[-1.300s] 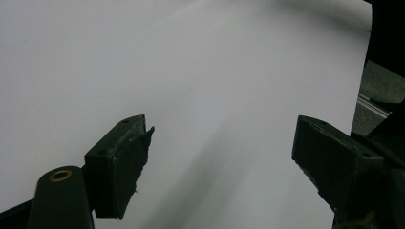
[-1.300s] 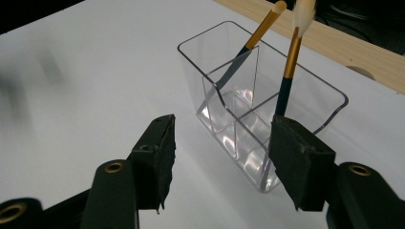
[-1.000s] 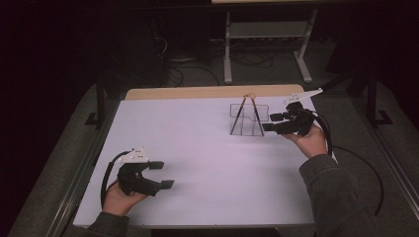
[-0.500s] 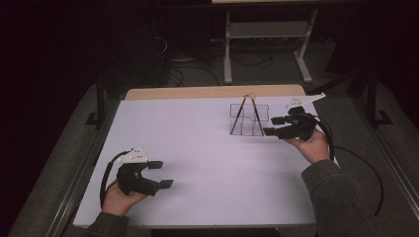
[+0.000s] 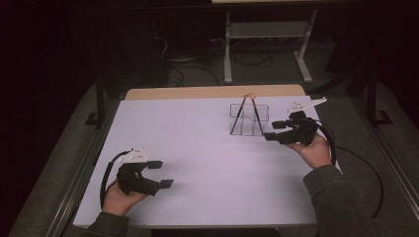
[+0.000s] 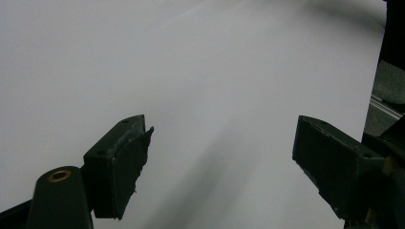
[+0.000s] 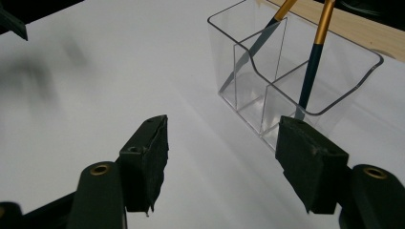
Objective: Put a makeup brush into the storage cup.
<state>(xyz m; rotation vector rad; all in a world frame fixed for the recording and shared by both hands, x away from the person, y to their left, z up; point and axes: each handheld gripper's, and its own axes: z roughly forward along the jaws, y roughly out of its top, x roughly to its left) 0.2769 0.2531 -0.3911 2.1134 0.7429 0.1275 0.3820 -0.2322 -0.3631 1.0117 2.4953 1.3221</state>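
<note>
A clear plastic holder [image 5: 249,121] with several compartments stands on the white table [image 5: 197,143] at the back right. Two dark brushes with gold upper ends [image 5: 246,106] lean in it and cross at the top. My right gripper [image 5: 271,131] hovers just right of the holder, jaws pointing at it. The jaws have just been opening and nothing is between them. In the right gripper view the holder [image 7: 334,76] sits just beyond the right gripper [image 7: 222,143], with a brush [image 7: 313,57] in its near cell. My left gripper [image 5: 164,174] rests open near the front left, over bare table in the left gripper view [image 6: 219,143].
A wooden strip [image 5: 207,92] runs along the table's far edge. A metal stand [image 5: 267,34] is on the dark floor behind. A black cable [image 5: 368,170] trails off the table's right side from the right gripper.
My right gripper has drawn back a little to the right, away from the holder, and its jaws stand wider. The left gripper has not moved.
</note>
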